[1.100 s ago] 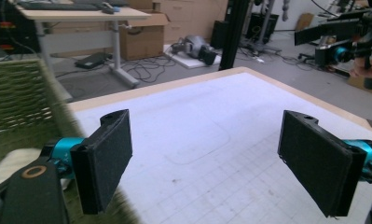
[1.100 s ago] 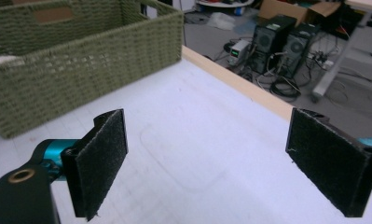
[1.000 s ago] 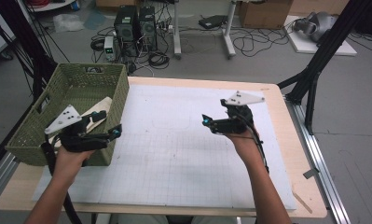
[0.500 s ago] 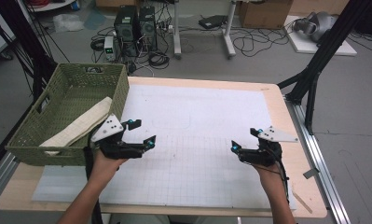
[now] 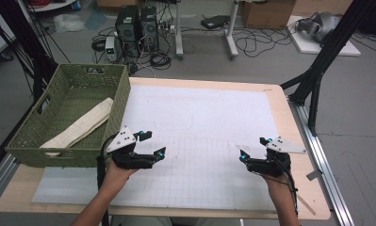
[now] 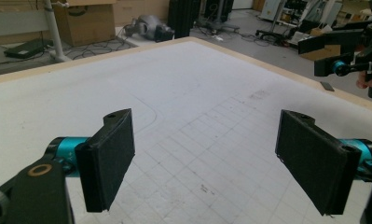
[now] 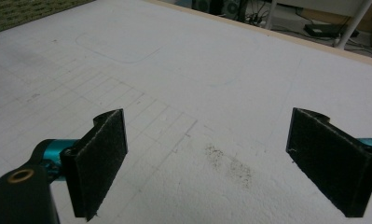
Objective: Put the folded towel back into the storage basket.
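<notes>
Down at the near edge of the bench [image 5: 289, 101], both hands hold their tongs just above the white gridded mat [image 5: 209, 127], well apart from each other. Seen from the high view, the left tongs [image 5: 153, 144] sit at about 8 o'clock of the mat, just beside the near right corner of the green woven basket [image 5: 32, 141]; their jaws stand spread, with nothing between them. In the left gripper view the two black pads [image 6: 110, 156] frame bare mat and faint grid lines, and the other hand's gripper shows far off at 2 o'clock.

The right tongs [image 5: 252, 149] hover at about 4 o'clock of the mat, pointing toward the middle – jaws likewise spread wide and holding nothing. The right gripper view looks between its pads [image 7: 99, 158] at a small dark smudge [image 7: 230, 165] on the mat, with a corner of the basket at 10 o'clock.

The folded beige cloth [image 5: 79, 128] lies inside the basket, running diagonally from its far right side down to its near left corner, one end resting against the near wall. It is near the left tongs but separated from them by the basket wall – neither tongs touch it.
</notes>
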The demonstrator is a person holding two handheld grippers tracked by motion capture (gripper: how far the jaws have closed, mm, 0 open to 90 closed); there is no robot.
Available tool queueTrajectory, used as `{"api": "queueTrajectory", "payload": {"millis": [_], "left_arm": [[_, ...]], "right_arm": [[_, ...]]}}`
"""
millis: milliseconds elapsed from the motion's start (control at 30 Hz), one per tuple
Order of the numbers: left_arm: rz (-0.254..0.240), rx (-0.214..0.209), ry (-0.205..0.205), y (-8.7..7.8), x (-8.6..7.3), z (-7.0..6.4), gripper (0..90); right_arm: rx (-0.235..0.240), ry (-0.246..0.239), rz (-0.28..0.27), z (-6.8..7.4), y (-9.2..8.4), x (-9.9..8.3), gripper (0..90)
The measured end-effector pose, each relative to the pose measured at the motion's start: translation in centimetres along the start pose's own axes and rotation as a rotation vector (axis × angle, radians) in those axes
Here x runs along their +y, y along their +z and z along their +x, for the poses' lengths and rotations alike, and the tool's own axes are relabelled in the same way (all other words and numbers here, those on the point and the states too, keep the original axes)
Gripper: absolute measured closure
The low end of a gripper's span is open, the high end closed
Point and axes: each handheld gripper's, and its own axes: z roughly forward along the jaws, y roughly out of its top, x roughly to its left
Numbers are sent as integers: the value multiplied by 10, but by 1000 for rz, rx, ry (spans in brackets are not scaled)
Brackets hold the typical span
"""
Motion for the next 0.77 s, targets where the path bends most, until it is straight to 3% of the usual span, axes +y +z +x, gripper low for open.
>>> {"api": "queueTrajectory", "payload": {"millis": [767], "left_arm": [[24,0,10,3,-5,0,207]], "right_arm": [[6,2,-9,3,0,0,117]]}}
